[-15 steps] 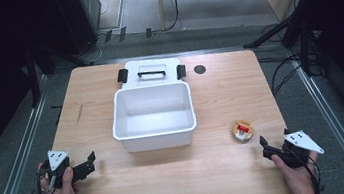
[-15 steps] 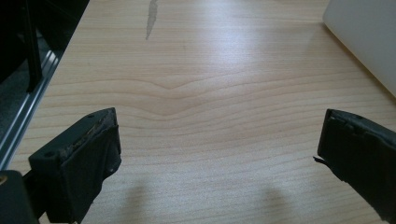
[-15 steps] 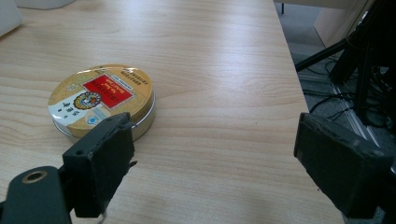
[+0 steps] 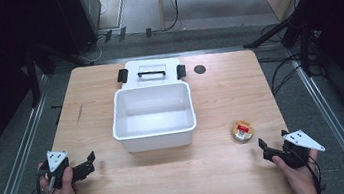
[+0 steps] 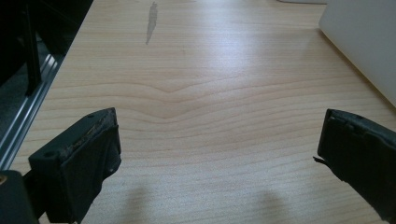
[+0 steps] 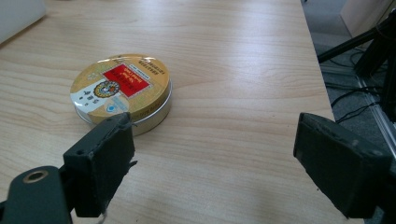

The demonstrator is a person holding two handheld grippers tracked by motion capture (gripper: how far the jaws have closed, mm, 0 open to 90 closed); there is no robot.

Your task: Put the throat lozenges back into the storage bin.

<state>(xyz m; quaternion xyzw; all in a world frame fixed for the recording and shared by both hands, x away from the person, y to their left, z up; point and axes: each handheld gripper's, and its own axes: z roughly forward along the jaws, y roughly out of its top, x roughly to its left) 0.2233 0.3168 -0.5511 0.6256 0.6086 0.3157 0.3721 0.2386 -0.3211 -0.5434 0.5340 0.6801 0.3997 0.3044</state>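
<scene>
A small round gold tin (image 4: 241, 131) with a red label lies flat on the wooden table, right of the white bin (image 4: 153, 110). In the right gripper view the tin (image 6: 121, 93) sits just beyond the left jaw, off to the left of the gap. My right gripper (image 4: 266, 148) rests near the table's front right corner, open and empty; its jaws stand wide apart around (image 6: 212, 163). My left gripper (image 4: 88, 163) is at the front left, open with nothing between its jaws, seen over bare wood (image 5: 219, 149).
The open white bin stands mid-table, its lid (image 4: 151, 72) with black latches lying behind it. A dark round hole (image 4: 200, 69) marks the back right of the table. The bin's corner (image 5: 364, 42) shows at the upper right of the left gripper view. Floor rails run along both table sides.
</scene>
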